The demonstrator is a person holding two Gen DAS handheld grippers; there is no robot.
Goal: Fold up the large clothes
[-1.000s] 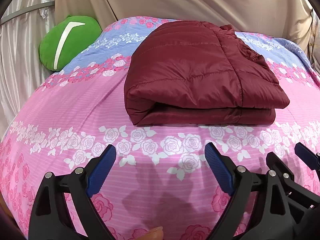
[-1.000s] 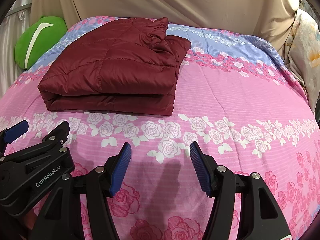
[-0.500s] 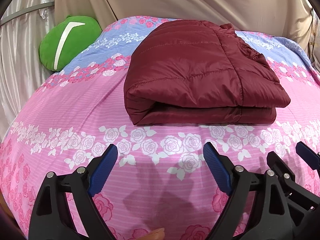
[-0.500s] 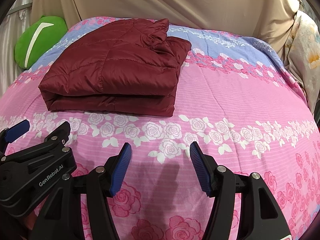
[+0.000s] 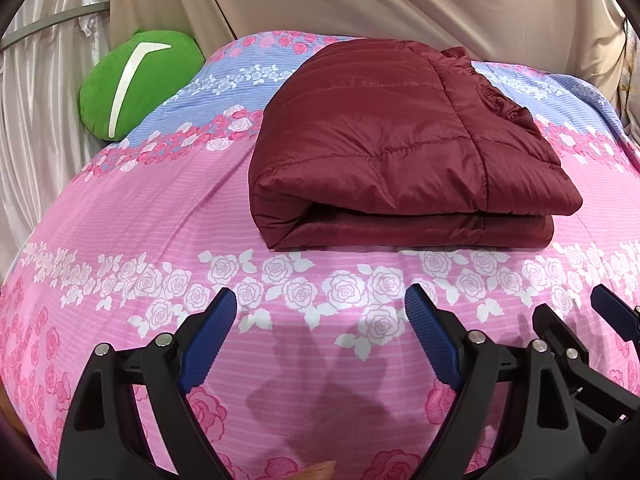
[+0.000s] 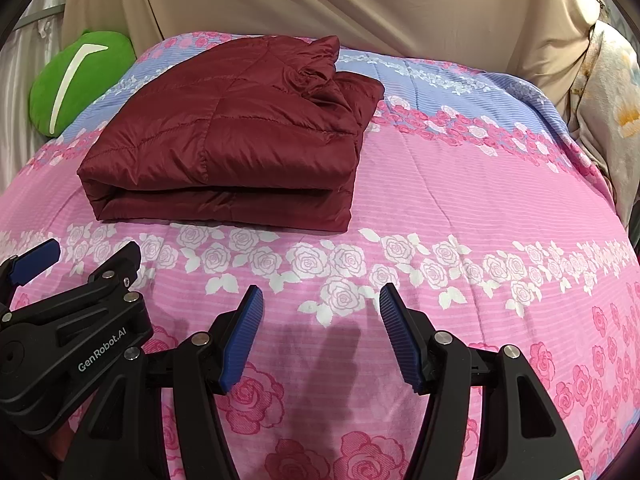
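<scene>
A dark red quilted jacket (image 5: 400, 148) lies folded into a thick rectangle on the bed, its folded edge toward me; it also shows in the right wrist view (image 6: 232, 140). My left gripper (image 5: 320, 312) is open and empty, held over the sheet in front of the jacket. My right gripper (image 6: 320, 312) is open and empty, in front of and to the right of the jacket. Each gripper shows at the edge of the other's view, side by side.
The bed is covered with a pink and blue rose-print sheet (image 6: 460, 200). A green round cushion (image 5: 136, 80) sits at the far left by the curtain. Beige drapes (image 6: 320, 0) hang behind the bed; a floral cloth (image 6: 608, 92) hangs at the right.
Both grippers have drifted very slightly; the jacket has not moved and both grippers stay open.
</scene>
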